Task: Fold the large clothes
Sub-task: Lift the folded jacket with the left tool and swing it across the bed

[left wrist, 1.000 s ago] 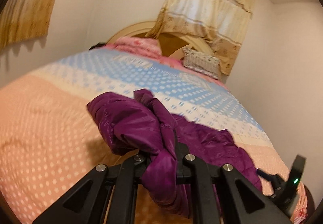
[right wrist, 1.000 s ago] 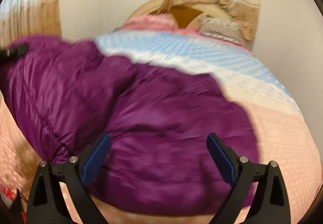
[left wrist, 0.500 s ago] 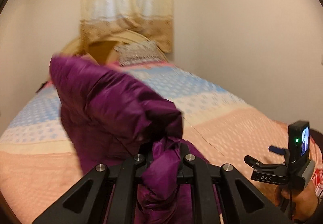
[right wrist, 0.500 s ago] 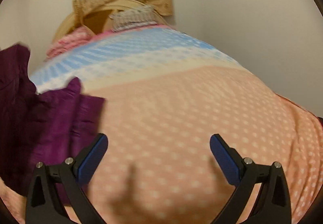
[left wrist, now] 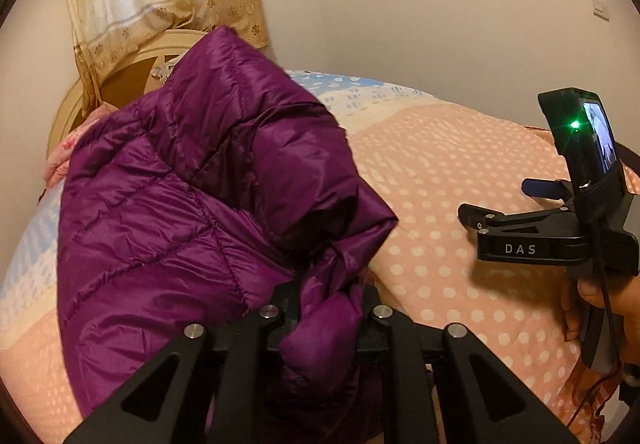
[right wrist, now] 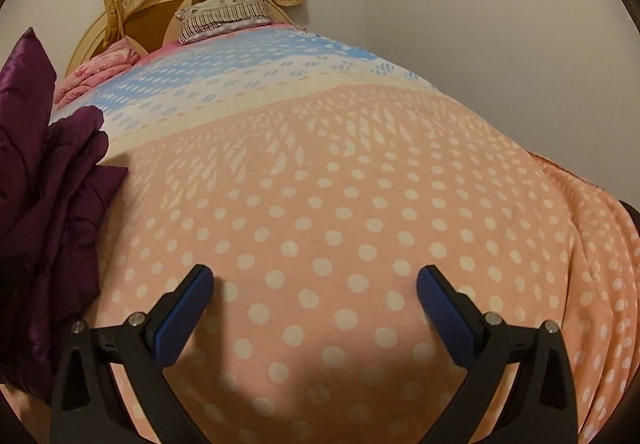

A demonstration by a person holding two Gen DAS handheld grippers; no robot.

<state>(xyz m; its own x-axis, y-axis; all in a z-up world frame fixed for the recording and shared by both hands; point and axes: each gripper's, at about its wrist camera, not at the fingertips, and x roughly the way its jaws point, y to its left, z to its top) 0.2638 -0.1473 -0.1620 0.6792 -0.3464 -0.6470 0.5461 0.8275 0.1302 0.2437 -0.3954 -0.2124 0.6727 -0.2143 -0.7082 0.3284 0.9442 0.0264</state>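
A purple quilted jacket (left wrist: pixel 180 204) is bunched up on the bed, part of it raised in a hump. My left gripper (left wrist: pixel 330 292) has a fold of its fabric between the fingers, and its jaws are opening. In the right wrist view the same jacket (right wrist: pixel 52 204) lies at the left edge. My right gripper (right wrist: pixel 315 280) stands open just above the peach dotted bedspread (right wrist: pixel 340 204), holding nothing. In the left wrist view that right gripper (left wrist: pixel 500 200) hovers to the right of the jacket, held by a hand (left wrist: pixel 600 292).
The bedspread turns blue and white towards the headboard (right wrist: pixel 160 4). A patterned pillow (right wrist: pixel 228 12) and a pink quilt (right wrist: pixel 100 64) lie at the head end. Curtains (left wrist: pixel 160 4) hang behind. A plain wall runs along the right side of the bed.
My left gripper swung across with the jacket, which now humps up beside it. My right gripper left the jacket and moved right over bare bedspread, still open.
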